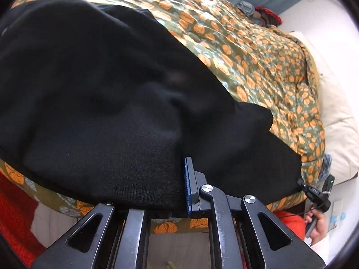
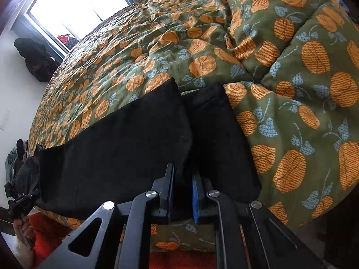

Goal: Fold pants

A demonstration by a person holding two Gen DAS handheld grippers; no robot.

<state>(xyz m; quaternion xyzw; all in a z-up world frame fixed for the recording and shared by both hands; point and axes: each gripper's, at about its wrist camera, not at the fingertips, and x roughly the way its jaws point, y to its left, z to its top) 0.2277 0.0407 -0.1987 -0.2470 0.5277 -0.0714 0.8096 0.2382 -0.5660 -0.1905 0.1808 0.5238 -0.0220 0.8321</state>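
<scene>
While both claws sit low at the near edge of the bed, each is clamped on the black knit pants (image 1: 107,103). In the left wrist view, the left claw (image 1: 179,186) has its jaws together on a fold of the dark cloth; only one blue ribbed pad (image 1: 188,183) shows, the other being buried under fabric. In the right wrist view, the right claw (image 2: 182,192) pinches a bunched ridge of the same garment between its blue pads (image 2: 195,199), with cloth filling the narrow gap.

The pants lie spread across the quilted olive bedspread printed with orange fruit and pale blue leaves (image 2: 291,89), draped over the bed's near edge. From the right side, two leg ends (image 2: 202,94) point away up the bed, lying side by side and just touching. Further off are a bright window (image 2: 78,6) and cream pillows (image 1: 336,116).

I judge the step in hand to be the start of a fold: both near corners are gripped, and nothing is doubled over yet. The next move likely calls for lifting both claws together, keeping the edge taut, and carrying it toward the leg ends so the cloth lands flat. Uneven lifting could leave the soft fabric wrinkled or skewed.
</scene>
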